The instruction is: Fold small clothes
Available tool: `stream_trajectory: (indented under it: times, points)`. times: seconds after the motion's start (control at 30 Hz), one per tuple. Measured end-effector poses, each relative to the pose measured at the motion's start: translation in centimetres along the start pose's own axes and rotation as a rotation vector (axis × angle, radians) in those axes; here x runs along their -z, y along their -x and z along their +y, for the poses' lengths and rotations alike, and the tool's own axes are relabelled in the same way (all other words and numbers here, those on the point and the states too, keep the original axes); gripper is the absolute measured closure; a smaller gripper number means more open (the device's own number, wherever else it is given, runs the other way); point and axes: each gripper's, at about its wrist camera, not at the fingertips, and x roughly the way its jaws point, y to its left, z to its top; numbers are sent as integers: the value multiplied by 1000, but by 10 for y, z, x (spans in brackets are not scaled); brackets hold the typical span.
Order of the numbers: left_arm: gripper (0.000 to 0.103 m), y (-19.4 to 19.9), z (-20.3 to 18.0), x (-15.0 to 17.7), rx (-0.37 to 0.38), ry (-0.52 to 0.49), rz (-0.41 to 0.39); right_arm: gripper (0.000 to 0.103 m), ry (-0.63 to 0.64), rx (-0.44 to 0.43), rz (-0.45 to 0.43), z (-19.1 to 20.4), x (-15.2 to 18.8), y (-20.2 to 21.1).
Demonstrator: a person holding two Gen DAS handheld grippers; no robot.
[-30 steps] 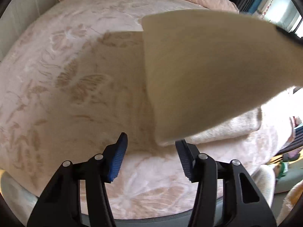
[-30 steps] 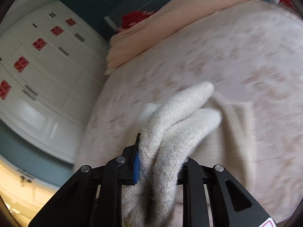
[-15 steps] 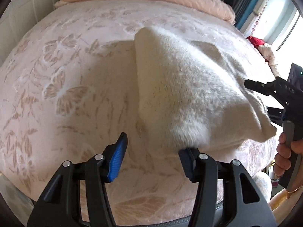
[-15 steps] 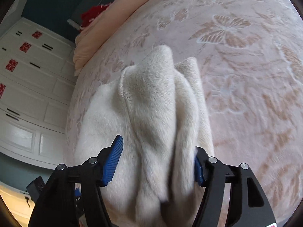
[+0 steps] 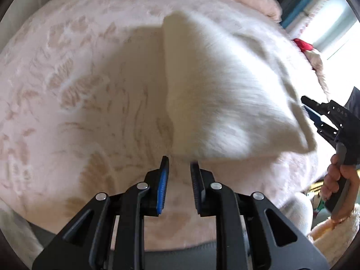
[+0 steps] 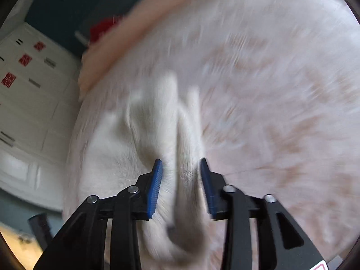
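A cream knitted garment (image 5: 220,94) lies folded on the pink patterned bedspread (image 5: 67,85). My left gripper (image 5: 178,177) hovers just in front of the garment's near edge, jaws narrowed with a small gap and nothing between them. My right gripper (image 6: 181,175) is open with a fold of the garment (image 6: 157,135) lying loosely between its blue pads; the view is blurred by motion. The right gripper also shows in the left wrist view (image 5: 315,112) at the garment's right corner, held by a hand.
A peach duvet (image 6: 139,22) is rolled along the head of the bed. White cupboards with red stickers (image 6: 24,72) stand beyond the bed. A bright window (image 5: 337,22) and a red item (image 5: 302,43) are at the right.
The right gripper let go of the garment and opened; the garment dropped onto the bed. The left gripper's jaws have narrowed from wide open, and the right gripper is moving.
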Motion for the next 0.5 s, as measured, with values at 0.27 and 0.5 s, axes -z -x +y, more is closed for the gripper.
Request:
stream_trajectory:
  times: [0.27, 0.5]
  points:
    - [73, 51, -39, -43, 95, -37, -173, 85, 252, 15, -26, 77, 40, 45]
    - [72, -32, -27, -38, -33, 18, -9, 100, 331, 218, 135, 61, 73, -28]
